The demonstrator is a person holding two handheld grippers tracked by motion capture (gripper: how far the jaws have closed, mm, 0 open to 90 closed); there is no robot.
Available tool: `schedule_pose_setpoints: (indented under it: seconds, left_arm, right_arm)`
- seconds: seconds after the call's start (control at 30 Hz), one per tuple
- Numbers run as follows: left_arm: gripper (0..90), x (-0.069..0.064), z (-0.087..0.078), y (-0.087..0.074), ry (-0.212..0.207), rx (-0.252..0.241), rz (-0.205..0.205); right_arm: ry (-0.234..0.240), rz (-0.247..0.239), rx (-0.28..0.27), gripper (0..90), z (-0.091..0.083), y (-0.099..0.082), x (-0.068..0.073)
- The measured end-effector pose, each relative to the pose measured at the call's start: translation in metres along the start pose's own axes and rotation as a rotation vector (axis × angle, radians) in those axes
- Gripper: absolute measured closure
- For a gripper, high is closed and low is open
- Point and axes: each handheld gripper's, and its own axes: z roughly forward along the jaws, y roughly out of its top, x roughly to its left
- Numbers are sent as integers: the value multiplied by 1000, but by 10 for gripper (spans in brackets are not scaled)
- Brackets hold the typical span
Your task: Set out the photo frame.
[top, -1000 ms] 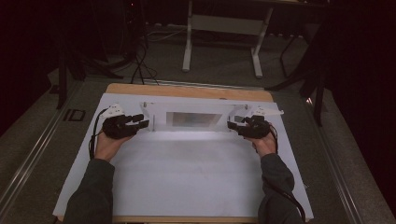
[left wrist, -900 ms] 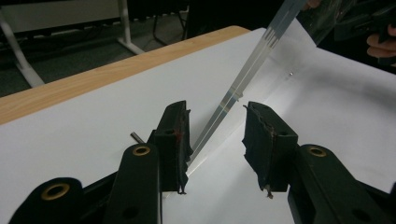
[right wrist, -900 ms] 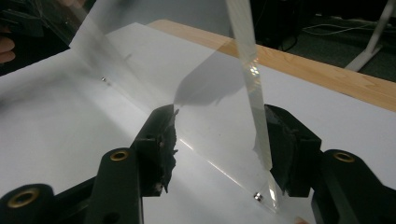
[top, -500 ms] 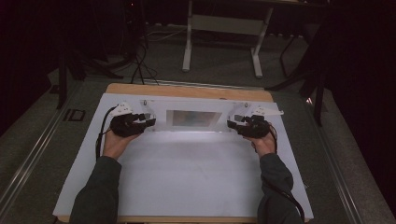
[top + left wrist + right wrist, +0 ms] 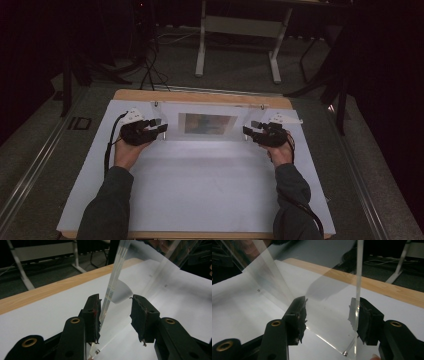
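White-covered surface (image 5: pixel 200 190) carries a clear acrylic frame (image 5: pixel 207 123) holding a picture, upright near its far edge — left gripper (image 5: pixel 161 129) and right gripper (image 5: pixel 247 131) fingers straddle its ends, released.

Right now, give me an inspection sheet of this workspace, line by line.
Surface: white sheet over a wooden table.
Job's things: clear acrylic frame upright, holding a picture.
Clutter: nothing seen.
Grippers: left gripper straddles the frame's left edge, one pad against the panel, the other apart; right gripper straddles the right edge, its jaws apart.
Cables: black cable trails from the left gripper.
Surroundings: dark room, grey floor, white stand legs behind.
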Motion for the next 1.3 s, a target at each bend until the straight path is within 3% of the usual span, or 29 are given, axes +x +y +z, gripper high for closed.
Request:
schedule_pose_setpoints:
  seconds: [0.1, 0.2, 0.4, 0.63, 0.93, 1.3]
  left_arm:
    - [587, -2, 1, 1, 26, 1, 6]
    - [584, -8, 3, 3, 74, 15, 47]
    - [579, -10, 5, 5, 107, 15, 45]
    - [578, -7, 7, 6, 100, 11, 6]
    - [556, -5, 13, 8, 124, 8, -43]
    - [552, -7, 11, 10, 120, 26, -50]
  right_arm:
    - [-12, 2, -8, 462, 1, 0, 0]
    - [-18, -6, -5, 464, 2, 1, 1]
    - [-40, -9, -12, 467, 3, 2, 3]
    - [-60, -14, -2, 488, 4, 5, 4]
    - [-72, 10, 3, 487, 7, 6, 3]
    - [-74, 10, 9, 490, 5, 6, 5]
